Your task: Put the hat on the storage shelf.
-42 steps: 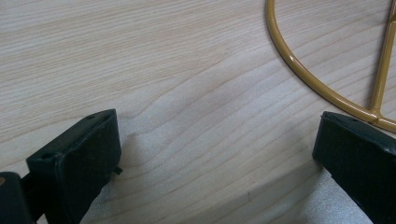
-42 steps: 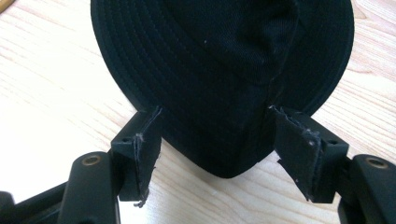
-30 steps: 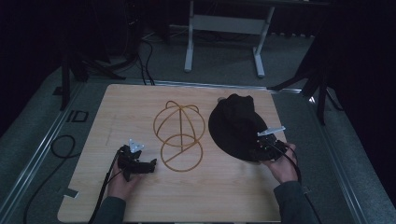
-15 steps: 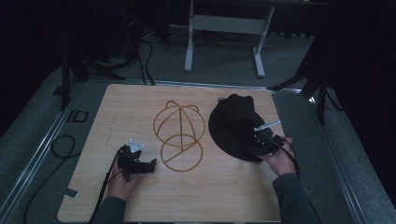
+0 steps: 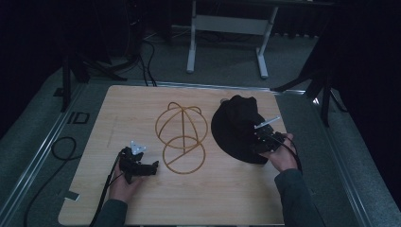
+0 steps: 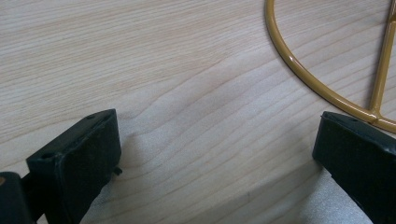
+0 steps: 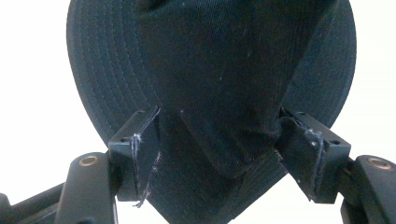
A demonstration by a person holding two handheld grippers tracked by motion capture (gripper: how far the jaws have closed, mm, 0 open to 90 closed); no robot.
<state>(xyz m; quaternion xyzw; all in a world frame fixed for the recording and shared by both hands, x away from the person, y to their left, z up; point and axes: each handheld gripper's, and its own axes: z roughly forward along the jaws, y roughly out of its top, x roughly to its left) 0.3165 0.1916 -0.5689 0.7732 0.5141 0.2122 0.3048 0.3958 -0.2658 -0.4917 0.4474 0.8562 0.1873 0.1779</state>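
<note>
A black brimmed hat lies on the right of the wooden table. My right gripper rests on its near right side. In the right gripper view the jaws stand partly closed, and the hat's crown is bunched between them and touches both pads. A gold wire hat frame stands at the table's middle. My left gripper lies on the table just left of the frame's ring, open, with bare wood between its jaws. The frame's ring shows ahead.
A white desk frame stands on the floor beyond the table. Cables trail on the floor at the left. Dark stands flank the table's far corners.
My right gripper has moved forward and left onto the hat, and its jaws now hold the crown fabric. The left gripper has stayed in place.
</note>
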